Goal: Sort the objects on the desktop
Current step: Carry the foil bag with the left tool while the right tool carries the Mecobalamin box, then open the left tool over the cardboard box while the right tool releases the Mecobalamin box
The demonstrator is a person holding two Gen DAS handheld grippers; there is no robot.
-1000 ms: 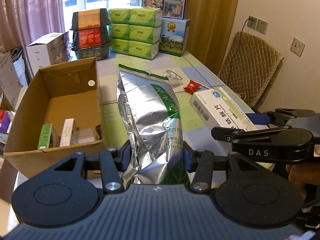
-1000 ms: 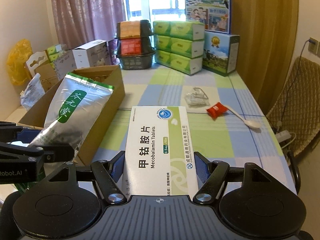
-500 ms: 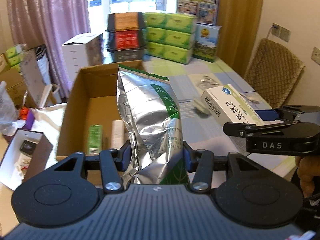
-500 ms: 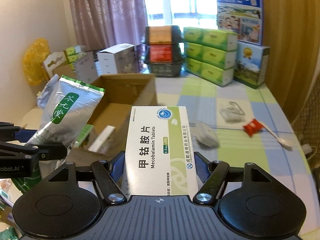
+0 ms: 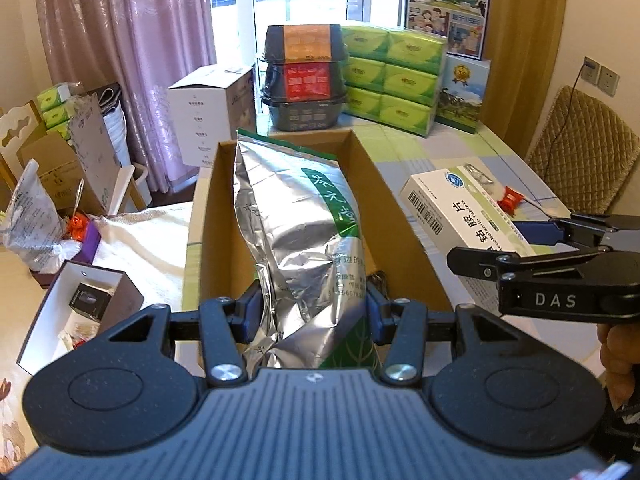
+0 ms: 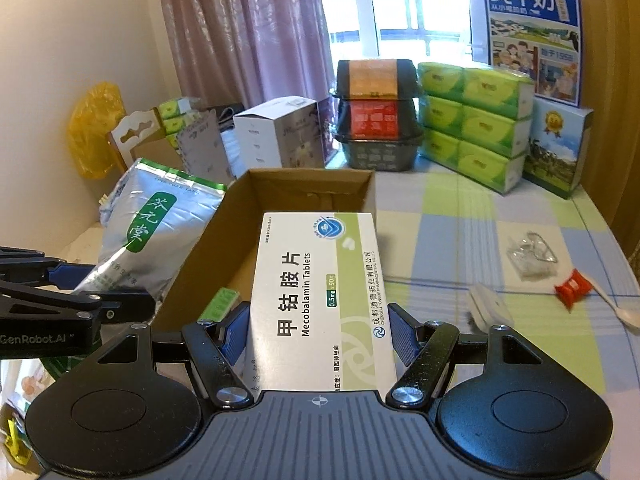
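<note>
My left gripper [image 5: 312,314] is shut on a silver foil bag with green lettering [image 5: 298,240], held upright over the open cardboard box [image 5: 362,160]. My right gripper [image 6: 318,334] is shut on a white and green tablet box [image 6: 320,296], held above the near right part of the cardboard box [image 6: 224,216]. In the right wrist view the foil bag [image 6: 156,224] hangs left of the carton. The tablet box [image 5: 460,212] shows at the right of the left wrist view. A green packet [image 6: 220,304] lies inside the carton.
On the checked tablecloth [image 6: 460,216] lie a clear wrapper [image 6: 530,254], a red sachet [image 6: 572,288], a white spoon [image 6: 616,306] and a small white item [image 6: 486,308]. Green tissue packs [image 6: 476,120], stacked black containers [image 6: 376,114] and milk cartons [image 6: 558,148] stand at the far end.
Both grippers have swung left with their loads, from over the table toward the cardboard box. The foil bag now hangs over the box and the tablet box over its near edge.
</note>
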